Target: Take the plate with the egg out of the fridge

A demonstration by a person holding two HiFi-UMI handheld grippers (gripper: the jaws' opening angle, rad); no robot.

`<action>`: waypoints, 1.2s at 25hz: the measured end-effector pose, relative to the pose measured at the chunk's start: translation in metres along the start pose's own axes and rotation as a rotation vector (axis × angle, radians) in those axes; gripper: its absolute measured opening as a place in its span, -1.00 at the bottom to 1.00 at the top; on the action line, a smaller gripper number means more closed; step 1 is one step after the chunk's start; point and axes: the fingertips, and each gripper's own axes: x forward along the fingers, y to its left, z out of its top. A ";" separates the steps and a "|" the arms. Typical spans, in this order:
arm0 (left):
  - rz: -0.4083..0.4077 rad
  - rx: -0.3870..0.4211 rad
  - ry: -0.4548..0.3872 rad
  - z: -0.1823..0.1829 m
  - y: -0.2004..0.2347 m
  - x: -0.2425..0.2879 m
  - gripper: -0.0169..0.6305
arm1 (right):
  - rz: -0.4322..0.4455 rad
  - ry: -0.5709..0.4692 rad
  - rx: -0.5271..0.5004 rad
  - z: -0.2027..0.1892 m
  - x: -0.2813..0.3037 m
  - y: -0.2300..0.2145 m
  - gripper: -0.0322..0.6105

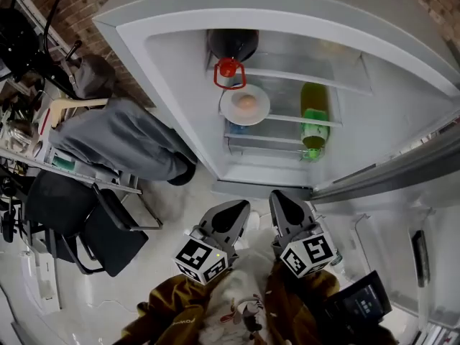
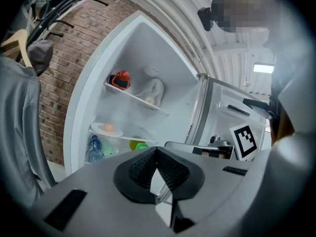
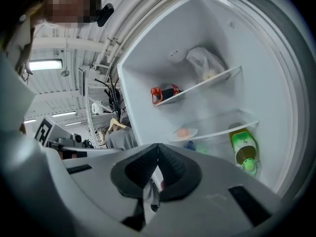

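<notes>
On the middle shelf of the open fridge (image 1: 172,85) sits the plate (image 1: 230,108) with the egg (image 1: 246,102) — well apart from the left gripper (image 1: 231,213) and right gripper (image 1: 286,205), both clenched on nothing — so the reach seems not yet begun, and next a gripper must open for the rim.

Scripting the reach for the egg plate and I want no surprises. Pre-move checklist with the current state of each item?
1. Fridge open: ok, the shelves are in full view.
2. Plate on the middle shelf with the egg on it: ok.
3. Way to the plate free: ok. Nothing stands in front of it, and the green bottle lies apart on its right.
4. Left gripper ready to grasp: not ok. Its fingers are shut and empty, outside the fridge.
5. Right gripper ready to grasp: not ok. Its fingers are also shut and empty.
6. Egg steady on the plate: cannot tell.
</notes>
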 end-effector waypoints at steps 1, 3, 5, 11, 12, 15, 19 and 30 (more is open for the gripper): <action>0.001 0.003 -0.007 0.004 0.003 0.004 -0.92 | 0.003 -0.001 -0.006 0.004 0.006 -0.002 -0.88; 0.004 0.005 -0.019 0.010 0.011 0.011 -0.92 | 0.007 0.001 -0.018 0.010 0.018 -0.006 -0.88; 0.005 -0.004 -0.029 0.014 0.019 0.019 -0.92 | 0.016 0.004 -0.029 0.015 0.030 -0.010 -0.88; -0.002 -0.008 -0.046 0.024 0.034 0.051 -0.92 | 0.054 0.037 -0.024 0.020 0.060 -0.024 -0.88; -0.002 -0.005 -0.046 0.024 0.033 0.056 -0.92 | 0.058 0.040 -0.018 0.021 0.063 -0.026 -0.88; 0.008 -0.013 -0.052 0.024 0.037 0.069 -0.92 | 0.069 0.040 0.006 0.023 0.073 -0.032 -0.88; 0.017 -0.015 -0.045 0.021 0.044 0.080 -0.92 | 0.065 0.028 0.101 0.025 0.081 -0.043 -0.88; 0.040 0.013 -0.033 0.023 0.064 0.088 -0.92 | 0.056 0.031 0.257 0.016 0.102 -0.052 -0.88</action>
